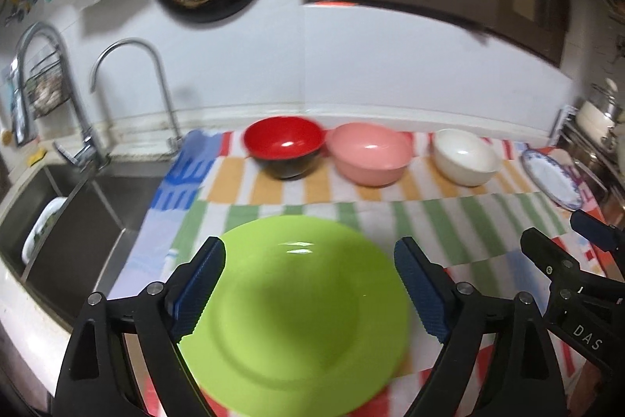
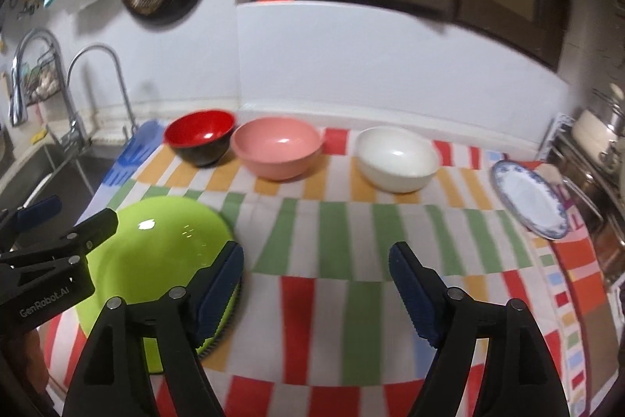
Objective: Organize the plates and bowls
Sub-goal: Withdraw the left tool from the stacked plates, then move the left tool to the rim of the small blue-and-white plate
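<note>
Left wrist view: both tools wide, holding nothing.
The green plate (image 1: 297,307) lies flat on the striped cloth (image 2: 351,241) under the left tool (image 1: 308,284); the right tool (image 2: 314,284) is beside it.

Open left tongs (image 1: 308,284) above green plate (image 1: 293,319), three bowls (image 1: 369,153) behind

The green plate (image 1: 297,315) looked like smooth, glossy plastic with bright highlights. The red bowl (image 1: 284,143), pink bowl (image 1: 369,153) and white bowl (image 1: 466,157) were equally glossy. The striped covering (image 2: 351,299) on the counter appeared matt woven cloth. Both faucets (image 1: 129,85) and the sink (image 1: 78,221) were brushed metal. Each tool carried matt black plastic arms with ribbed blue pads (image 1: 420,292).
</note>
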